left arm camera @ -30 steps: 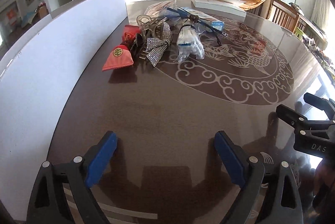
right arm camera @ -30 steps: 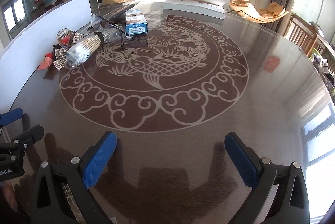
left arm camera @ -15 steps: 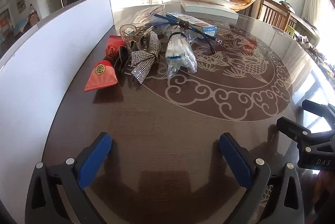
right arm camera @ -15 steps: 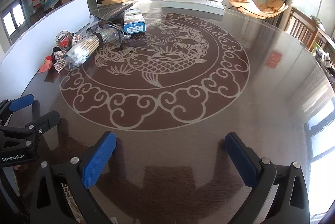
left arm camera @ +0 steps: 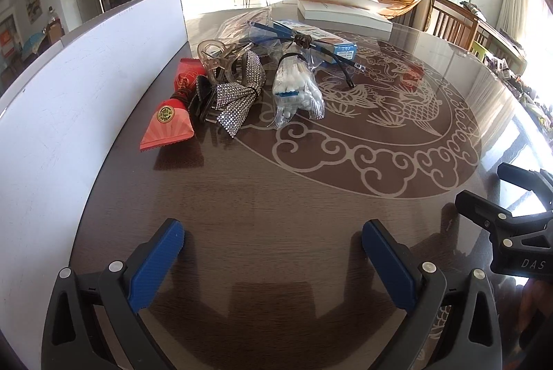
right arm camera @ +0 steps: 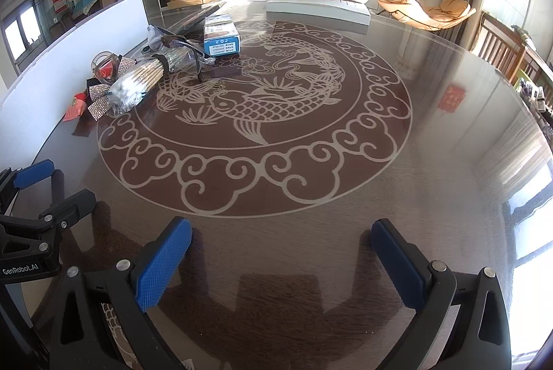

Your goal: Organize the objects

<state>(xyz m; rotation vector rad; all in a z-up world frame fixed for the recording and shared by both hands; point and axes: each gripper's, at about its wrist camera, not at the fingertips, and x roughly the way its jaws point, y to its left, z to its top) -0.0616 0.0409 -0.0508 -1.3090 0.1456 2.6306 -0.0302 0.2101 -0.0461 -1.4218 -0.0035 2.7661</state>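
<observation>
Both grippers are hanging low over the worktop (right arm camera: 449, 183) with nothing in them. The left gripper (left arm camera: 273, 252) is holding its jaws wide apart, and the right gripper (right arm camera: 281, 252) is doing the same. The job looks like it is only starting, because the things to sort are all sitting in one pile (left arm camera: 249, 83), well ahead of the left jaws and a little to their left. From the right jaws the pile is far ahead and off to the left. In the pile a red packet (left arm camera: 172, 114) is lying nearest the left jaws, touching a sparkly bow (left arm camera: 238, 100). Just past them are a clear clip (left arm camera: 214, 55) and a bag of swabs (left arm camera: 297, 90). A blue box (right arm camera: 221, 36) and glasses (left arm camera: 311, 41) are lying farther away. I think the next move is for the left gripper to go forward to the pile and close on one thing, likely the red packet or the bow. It should pick only one, because the things are touching and could drag each other. The side of the right gripper is showing "DAS". The side of the left gripper is showing "GenRobot.AI". The box has small print I cannot read. The gold badge on the packet is too small to read.
</observation>
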